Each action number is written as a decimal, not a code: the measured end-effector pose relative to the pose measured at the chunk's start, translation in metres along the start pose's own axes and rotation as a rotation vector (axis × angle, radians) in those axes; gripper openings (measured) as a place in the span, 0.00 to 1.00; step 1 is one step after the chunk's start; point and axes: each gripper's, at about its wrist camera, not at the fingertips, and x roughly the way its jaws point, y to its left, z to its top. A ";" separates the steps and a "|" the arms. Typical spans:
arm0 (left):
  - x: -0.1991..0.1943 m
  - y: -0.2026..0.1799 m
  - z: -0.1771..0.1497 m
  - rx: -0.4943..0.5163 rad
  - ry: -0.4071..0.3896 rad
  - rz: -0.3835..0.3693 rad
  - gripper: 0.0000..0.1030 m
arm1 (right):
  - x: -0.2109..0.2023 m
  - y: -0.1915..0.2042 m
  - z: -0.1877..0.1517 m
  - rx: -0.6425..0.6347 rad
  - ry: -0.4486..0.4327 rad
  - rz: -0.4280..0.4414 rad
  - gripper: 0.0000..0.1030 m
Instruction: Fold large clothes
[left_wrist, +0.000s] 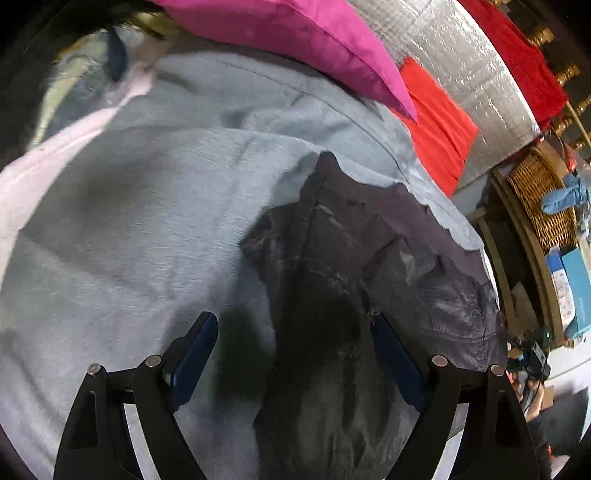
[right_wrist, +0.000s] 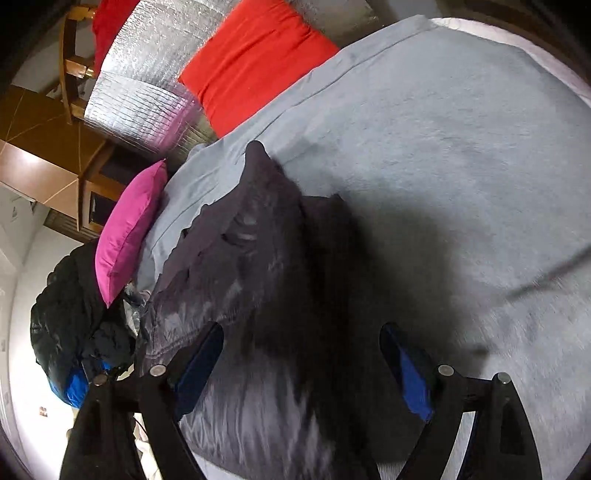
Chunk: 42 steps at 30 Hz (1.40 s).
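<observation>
Hovering over the dark garment (left_wrist: 351, 295) on the grey blanket (left_wrist: 129, 221), left tool (left_wrist: 293, 328) and right tool (right_wrist: 301, 339) gape wide, gripping nothing.

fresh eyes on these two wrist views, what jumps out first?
A crumpled dark grey garment sprawls on the pale blue-grey blanket that covers the bed, right ahead of both cameras. Next comes the colour along the bed's far edge: a magenta pillow and a red cushion against silver quilted foil padding. Both the left gripper and the right gripper hang over the garment with jaws wide apart, gripping nothing.
</observation>
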 end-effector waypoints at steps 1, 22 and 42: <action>0.005 -0.004 0.000 0.009 0.010 0.002 0.84 | 0.005 0.001 0.001 -0.004 0.013 0.004 0.86; 0.035 -0.039 -0.007 0.161 0.047 0.164 0.84 | 0.045 0.030 0.000 -0.163 0.131 -0.074 0.73; 0.045 -0.046 -0.001 0.190 0.068 0.167 0.84 | 0.049 0.032 0.005 -0.183 0.160 -0.056 0.64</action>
